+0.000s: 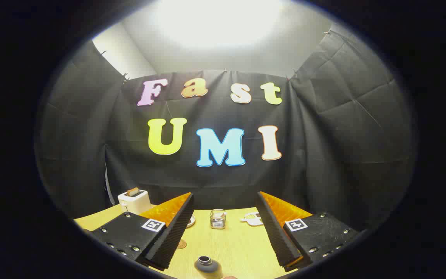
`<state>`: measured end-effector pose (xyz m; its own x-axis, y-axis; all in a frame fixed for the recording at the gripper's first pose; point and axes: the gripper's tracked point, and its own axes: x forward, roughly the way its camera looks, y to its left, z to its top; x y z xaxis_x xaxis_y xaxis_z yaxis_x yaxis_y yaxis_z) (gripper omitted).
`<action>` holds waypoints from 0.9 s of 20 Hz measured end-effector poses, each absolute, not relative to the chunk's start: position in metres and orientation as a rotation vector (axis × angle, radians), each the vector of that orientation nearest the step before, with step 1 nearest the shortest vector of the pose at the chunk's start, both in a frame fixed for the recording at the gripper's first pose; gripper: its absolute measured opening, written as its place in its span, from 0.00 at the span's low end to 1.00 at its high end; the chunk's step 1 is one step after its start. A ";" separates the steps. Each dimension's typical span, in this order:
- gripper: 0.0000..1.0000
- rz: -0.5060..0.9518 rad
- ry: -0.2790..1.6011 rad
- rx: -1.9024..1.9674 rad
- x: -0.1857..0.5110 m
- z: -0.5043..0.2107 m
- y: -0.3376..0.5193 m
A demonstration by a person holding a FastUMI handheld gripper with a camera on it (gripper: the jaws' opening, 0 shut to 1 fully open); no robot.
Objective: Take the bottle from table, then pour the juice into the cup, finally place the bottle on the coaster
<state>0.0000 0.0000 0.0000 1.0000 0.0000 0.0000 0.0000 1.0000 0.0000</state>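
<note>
Bottle point(208, 266), dark and round-shouldered, stands low in the frame on the wooden table point(238, 248) between the fingers of the gripper point(225, 228), spread wide, a glass cup point(218, 219) beyond, toaster point(134, 200) at left

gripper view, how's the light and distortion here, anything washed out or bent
In the gripper view, the ceiling light is blown out to plain white; the table is evenly lit, with the toaster and glass cup fairly sharp; fisheye bends the cloth walls outward; the bottle sits low between the open gripper fingers, partly cut off, in dimmer light.
</note>
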 end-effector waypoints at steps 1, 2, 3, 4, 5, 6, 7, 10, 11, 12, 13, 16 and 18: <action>0.97 0.004 -0.001 -0.003 -0.002 0.000 0.002; 0.97 0.010 -0.002 -0.001 -0.002 0.001 0.005; 0.97 0.015 -0.003 0.004 -0.002 0.001 0.008; 0.97 0.018 -0.005 0.009 -0.002 0.002 0.009; 0.97 0.022 -0.008 0.011 -0.002 0.003 0.009; 0.97 0.025 -0.009 0.011 -0.002 0.004 0.010; 0.97 0.028 -0.011 0.011 -0.001 0.005 0.011; 0.97 0.046 -0.021 0.019 -0.002 0.006 0.016; 0.97 0.047 -0.022 0.021 -0.002 0.005 0.016; 0.97 0.047 -0.020 0.019 -0.002 0.004 0.015; 0.97 0.049 -0.017 0.016 -0.001 0.002 0.016; 0.97 0.062 -0.014 0.010 -0.002 0.000 0.017; 0.97 0.069 -0.019 0.014 -0.001 0.000 0.018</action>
<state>-0.0014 0.0178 0.0000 0.9975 0.0684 0.0192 -0.0687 0.9976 0.0132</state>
